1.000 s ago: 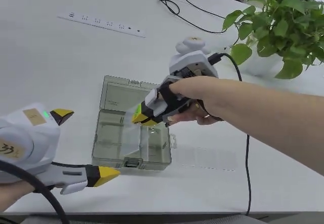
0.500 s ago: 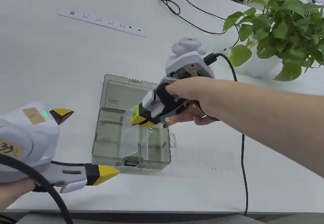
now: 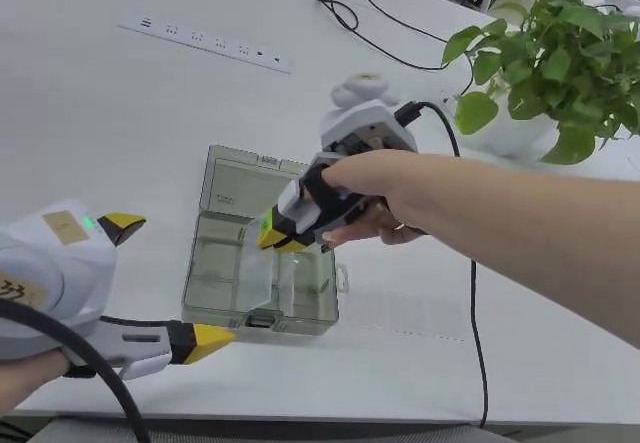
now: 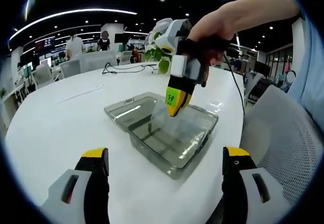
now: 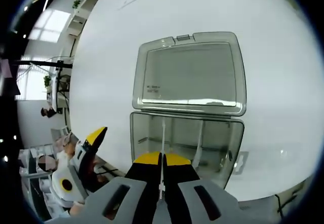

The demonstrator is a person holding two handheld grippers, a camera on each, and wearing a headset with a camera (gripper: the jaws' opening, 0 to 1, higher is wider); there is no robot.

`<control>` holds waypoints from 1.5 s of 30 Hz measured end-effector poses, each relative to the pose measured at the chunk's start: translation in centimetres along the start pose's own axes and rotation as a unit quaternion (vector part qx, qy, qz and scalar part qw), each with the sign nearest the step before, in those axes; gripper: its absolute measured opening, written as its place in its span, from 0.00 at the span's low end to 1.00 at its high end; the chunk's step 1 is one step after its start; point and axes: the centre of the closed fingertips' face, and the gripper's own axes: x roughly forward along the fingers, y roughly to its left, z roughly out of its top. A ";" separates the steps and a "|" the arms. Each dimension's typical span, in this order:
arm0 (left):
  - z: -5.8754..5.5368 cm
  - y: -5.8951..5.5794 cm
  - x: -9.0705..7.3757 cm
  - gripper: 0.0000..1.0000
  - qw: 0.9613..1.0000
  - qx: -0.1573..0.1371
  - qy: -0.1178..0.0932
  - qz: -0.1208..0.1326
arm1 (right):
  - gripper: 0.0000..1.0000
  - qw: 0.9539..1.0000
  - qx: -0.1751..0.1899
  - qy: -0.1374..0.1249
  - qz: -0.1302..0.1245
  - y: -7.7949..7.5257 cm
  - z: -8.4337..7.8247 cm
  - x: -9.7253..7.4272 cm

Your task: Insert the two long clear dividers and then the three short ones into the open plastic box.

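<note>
The open smoky-clear plastic box (image 3: pixel 215 298) lies on the white table with its lid (image 3: pixel 240 188) folded back. My right gripper (image 3: pixel 275 235) hovers over the box's middle, shut on a clear divider (image 3: pixel 258 281) that hangs down into the tray. In the right gripper view the divider (image 5: pixel 163 133) shows edge-on between the shut jaws of my right gripper (image 5: pixel 162 155), above the box (image 5: pixel 217 143). My left gripper (image 3: pixel 165 283) stands open just left of the box, holding nothing. In the left gripper view, the left gripper (image 4: pixel 164 158) faces the box (image 4: pixel 152 143) and the right gripper (image 4: pixel 177 105).
More clear dividers (image 3: pixel 405 313) lie flat on the table right of the box. A power strip (image 3: pixel 205 45) and a black cable (image 3: pixel 400 33) lie at the back. A potted plant (image 3: pixel 560 53) stands at the back right. The table's front edge runs close below the box.
My right gripper has edged slightly left with the divider over the box. The left gripper has hardly moved.
</note>
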 end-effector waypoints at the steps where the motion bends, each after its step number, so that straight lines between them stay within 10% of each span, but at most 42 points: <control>1: -0.1 0.0 0.0 0.95 1.000 -0.001 0.001 -0.001 | 0.02 1.000 -0.004 0.001 0.001 0.1 0.0 0.0; 45: -0.7 0.0 -0.1 0.91 1.000 -0.021 -0.004 0.003 | 0.02 0.996 -0.051 0.038 -0.061 0.0 0.5 1.2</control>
